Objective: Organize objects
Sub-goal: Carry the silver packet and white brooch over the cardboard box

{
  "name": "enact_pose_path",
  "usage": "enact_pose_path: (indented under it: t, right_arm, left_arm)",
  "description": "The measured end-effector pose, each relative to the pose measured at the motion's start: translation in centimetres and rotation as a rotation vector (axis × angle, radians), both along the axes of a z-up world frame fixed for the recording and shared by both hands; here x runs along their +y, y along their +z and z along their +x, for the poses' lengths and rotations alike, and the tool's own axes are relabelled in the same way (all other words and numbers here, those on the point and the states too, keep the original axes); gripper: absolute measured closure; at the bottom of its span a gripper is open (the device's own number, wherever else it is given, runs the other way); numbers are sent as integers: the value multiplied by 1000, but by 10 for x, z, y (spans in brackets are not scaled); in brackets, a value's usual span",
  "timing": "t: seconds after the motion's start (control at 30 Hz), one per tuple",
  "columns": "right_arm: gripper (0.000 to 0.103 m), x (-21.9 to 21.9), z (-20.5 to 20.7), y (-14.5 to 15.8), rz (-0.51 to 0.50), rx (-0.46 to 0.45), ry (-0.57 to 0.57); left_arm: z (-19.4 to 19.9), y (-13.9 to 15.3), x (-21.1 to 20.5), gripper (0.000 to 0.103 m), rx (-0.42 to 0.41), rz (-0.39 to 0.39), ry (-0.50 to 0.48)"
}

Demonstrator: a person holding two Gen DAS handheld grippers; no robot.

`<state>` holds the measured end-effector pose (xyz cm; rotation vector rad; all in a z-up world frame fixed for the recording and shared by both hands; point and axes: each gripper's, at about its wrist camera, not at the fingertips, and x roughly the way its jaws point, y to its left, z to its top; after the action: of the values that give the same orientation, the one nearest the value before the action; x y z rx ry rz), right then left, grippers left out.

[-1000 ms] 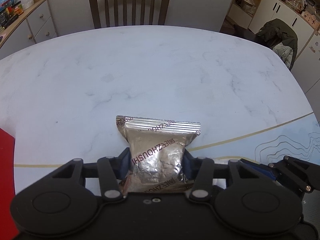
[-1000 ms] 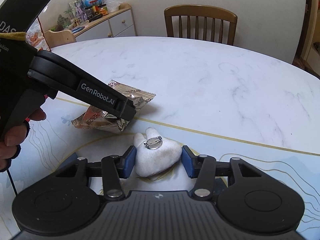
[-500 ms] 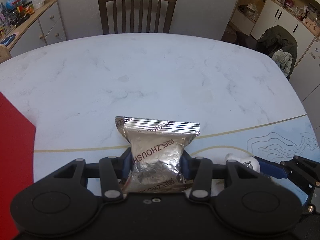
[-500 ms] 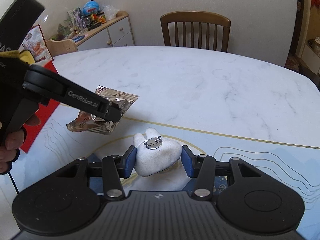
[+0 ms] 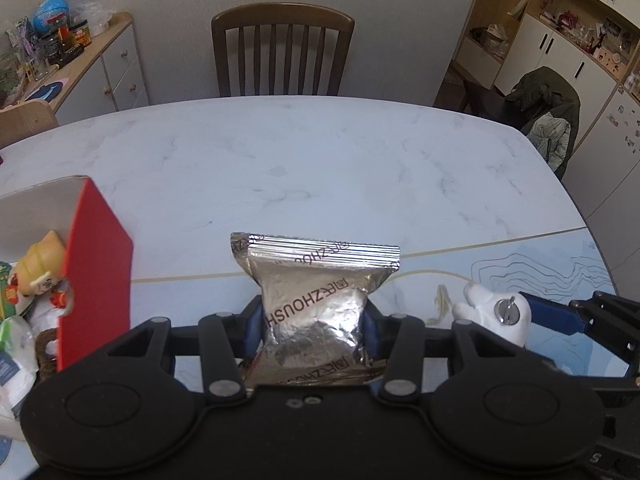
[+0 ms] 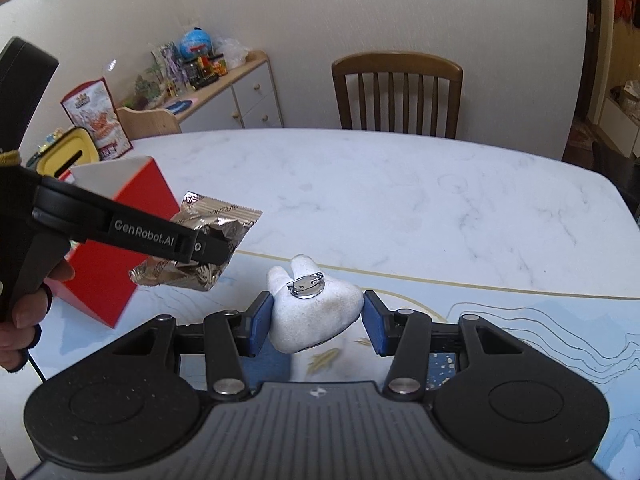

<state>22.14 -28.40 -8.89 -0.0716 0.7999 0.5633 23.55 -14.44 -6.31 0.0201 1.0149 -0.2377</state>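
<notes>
My left gripper [image 5: 314,320] is shut on a silver foil snack packet [image 5: 316,300] and holds it above the table, to the right of an open red box [image 5: 96,272]. The packet [image 6: 200,248] and the red box [image 6: 116,248] also show in the right wrist view. My right gripper [image 6: 318,316] is shut on a white plush badge with a metal pin back [image 6: 312,312], held above the blue mat [image 6: 520,340]. The badge [image 5: 496,316] also shows in the left wrist view.
The red box holds several toys and packets [image 5: 36,272]. The white marble table [image 5: 320,168] stretches ahead, with a wooden chair [image 5: 282,52] behind it. A sideboard with clutter [image 5: 60,60] stands at the left. A jacket-draped chair [image 5: 552,120] is at the right.
Both grippers have risen with their loads. The left gripper has carried the packet left toward the red box, whose open top has come into view.
</notes>
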Motion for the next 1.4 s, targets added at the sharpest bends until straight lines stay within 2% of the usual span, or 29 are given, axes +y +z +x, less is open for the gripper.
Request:
enact_pose_path:
  t: [0.33,0.67,1.1,1.4]
  right_arm:
    - [55,22,-38,39,24,-27,-15]
    - [55,78,-81,68,12,-50,-3]
    - [55,162,-116,90,13,-75,-6]
    - [55,222,-118,90,-7,-74,23]
  left_arm:
    - [-35,33,40,57,-46,-45,-4]
    - [-60,54,96,57,-80,-53,-19]
    - [-67,66,187,57,-96,-46,-27]
    - [-56,55,242,56,-86,-42,2]
